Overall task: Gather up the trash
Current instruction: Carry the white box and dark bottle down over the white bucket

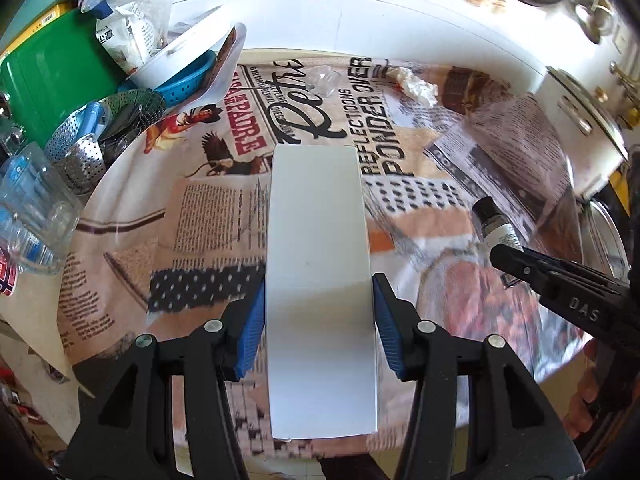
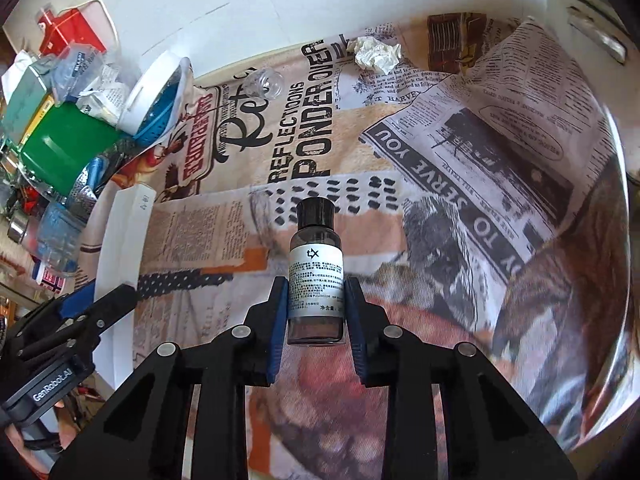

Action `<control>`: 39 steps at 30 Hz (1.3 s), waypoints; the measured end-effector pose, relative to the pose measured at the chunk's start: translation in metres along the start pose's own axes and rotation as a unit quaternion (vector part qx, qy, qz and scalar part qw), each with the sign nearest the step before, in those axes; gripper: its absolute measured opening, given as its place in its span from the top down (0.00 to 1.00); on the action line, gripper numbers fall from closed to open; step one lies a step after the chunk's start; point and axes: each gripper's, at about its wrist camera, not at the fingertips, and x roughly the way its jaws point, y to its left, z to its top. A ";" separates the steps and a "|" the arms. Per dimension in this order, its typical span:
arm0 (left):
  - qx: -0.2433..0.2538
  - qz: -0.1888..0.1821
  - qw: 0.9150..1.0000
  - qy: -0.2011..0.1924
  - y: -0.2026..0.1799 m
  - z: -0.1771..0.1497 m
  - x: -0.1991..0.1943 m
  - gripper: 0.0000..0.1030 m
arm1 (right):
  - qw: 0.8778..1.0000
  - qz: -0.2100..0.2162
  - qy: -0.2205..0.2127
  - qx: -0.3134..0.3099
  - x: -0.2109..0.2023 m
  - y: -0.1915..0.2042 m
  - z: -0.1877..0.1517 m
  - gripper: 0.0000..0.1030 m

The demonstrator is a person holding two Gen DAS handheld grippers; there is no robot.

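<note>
Left gripper (image 1: 319, 328): jaws about half apart, blue pads pressed against both long sides of a white box (image 1: 320, 280). The box runs up the middle of the left wrist view, held clear above the table. The same box shows at the left edge of the right wrist view (image 2: 120, 264), with the left gripper (image 2: 100, 300) clamped on its lower part.

Right gripper (image 2: 316, 312): jaws narrow, pads closed on the lower body of a small dark bottle (image 2: 316, 276) with a black cap and a white label. The bottle stands centre frame, cap pointing up the picture. In the left wrist view the bottle (image 1: 494, 224) sits at the right, poking out of the right gripper (image 1: 516, 260).

Beneath both: a round table under a newspaper-print cloth (image 2: 320, 140).

Loose trash on the cloth: a crumpled tissue (image 2: 376, 54) near the upper centre of the right wrist view, and a small clear plastic cup (image 2: 266, 82) on its side, up and left of centre. Both lie well apart from the grippers, near the table's far edge.

Upper left of both views: a clutter pile with a green container (image 2: 60, 148), a blue colander (image 1: 188, 80) and a perforated metal steamer (image 1: 80, 148).
</note>
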 end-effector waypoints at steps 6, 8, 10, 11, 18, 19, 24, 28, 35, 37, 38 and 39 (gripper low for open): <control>0.037 -0.019 0.999 -0.003 0.017 -0.060 -0.040 0.51 | 0.999 -0.011 -0.042 0.021 -0.050 0.038 -0.066 0.75; 0.048 -0.018 0.999 -0.001 0.023 -0.081 -0.053 0.51 | 0.998 -0.012 -0.053 0.026 -0.062 0.049 -0.090 0.75; 0.055 -0.019 0.998 0.005 0.029 -0.100 -0.063 0.51 | 0.998 -0.011 -0.055 0.034 -0.070 0.057 -0.109 0.75; 0.056 -0.019 0.998 0.009 0.032 -0.110 -0.068 0.51 | 0.998 -0.008 -0.054 0.039 -0.074 0.062 -0.120 0.75; 0.051 -0.024 0.998 0.042 0.040 -0.164 -0.074 0.51 | 0.999 -0.001 -0.029 0.045 -0.080 0.080 -0.172 0.75; 0.048 -0.025 0.998 0.045 0.040 -0.171 -0.072 0.51 | 0.999 0.000 -0.026 0.044 -0.079 0.080 -0.179 0.75; 0.035 -0.025 0.997 0.066 0.032 -0.206 -0.049 0.51 | 0.999 0.007 -0.006 0.040 -0.065 0.075 -0.211 0.75; 0.026 -0.023 0.996 0.077 0.023 -0.237 -0.024 0.51 | 0.999 0.024 0.015 0.041 -0.042 0.058 -0.243 0.75; 0.005 -0.018 0.993 0.120 0.015 -0.303 0.066 0.51 | 0.996 0.036 0.067 0.038 0.031 0.015 -0.295 0.75; -0.002 -0.018 0.991 0.132 0.018 -0.324 0.097 0.51 | 0.996 0.030 0.080 0.039 0.060 0.003 -0.309 0.75; -0.005 -0.017 0.990 0.139 0.020 -0.335 0.115 0.51 | 0.995 0.033 0.089 0.044 0.078 -0.004 -0.316 0.75; -0.008 -0.017 0.989 0.145 0.022 -0.344 0.129 0.51 | 0.994 0.036 0.095 0.047 0.094 -0.010 -0.323 0.75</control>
